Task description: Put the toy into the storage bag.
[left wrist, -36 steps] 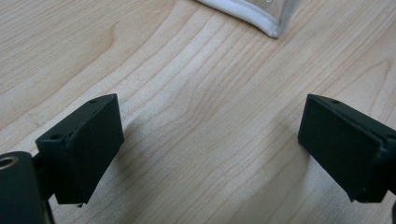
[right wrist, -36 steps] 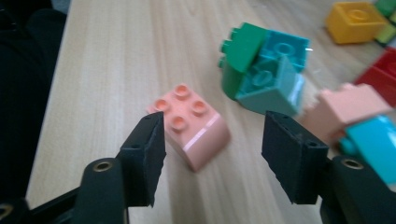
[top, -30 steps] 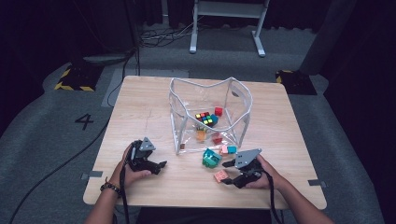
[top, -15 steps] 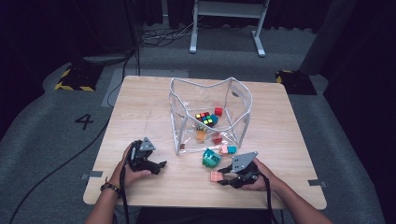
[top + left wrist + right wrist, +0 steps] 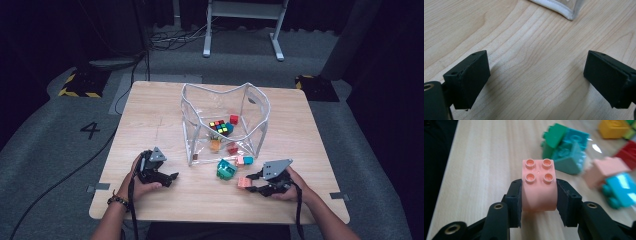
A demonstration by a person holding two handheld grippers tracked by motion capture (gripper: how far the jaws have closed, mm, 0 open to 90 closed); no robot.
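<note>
Right tongs (image 5: 538, 202): closed on a salmon-pink brick (image 5: 539, 186), one black jaw pressed to each side of it, its four studs facing the camera in the right gripper view. The jaws have just been closing, with the brick between them.
Salmon-pink brick, place: near the front edge of the bench (image 5: 150, 120), right of its middle, at the tip of the right tongs (image 5: 248, 183) in the high view, where it shows as a small pink block (image 5: 244, 182).
Left tongs (image 5: 536, 75): jaws wide apart, nothing between them, bare wood below. In the high view the left tongs (image 5: 169, 176) sit near the front edge, left of the middle, well apart from the bricks.
Teal and green brick cluster (image 5: 226, 169): on the bench just in front of the clear bin, between the two tongs and nearer the right ones; in the right gripper view it lies beyond the held brick (image 5: 564, 147).
Pink and cyan bricks (image 5: 244, 160): joined, lying just beside the teal cluster, close to the bin's front wall.
Clear bin (image 5: 255, 92): soft transparent walls with a white rim, standing at the middle of the bench.
Bin contents: a colour cube (image 5: 220, 126), a red brick (image 5: 233, 119), an orange brick (image 5: 215, 145) and another red piece (image 5: 232, 148).
Hands: one hand (image 5: 142, 187) grips the left tool, the other (image 5: 292, 187) the right.
</note>
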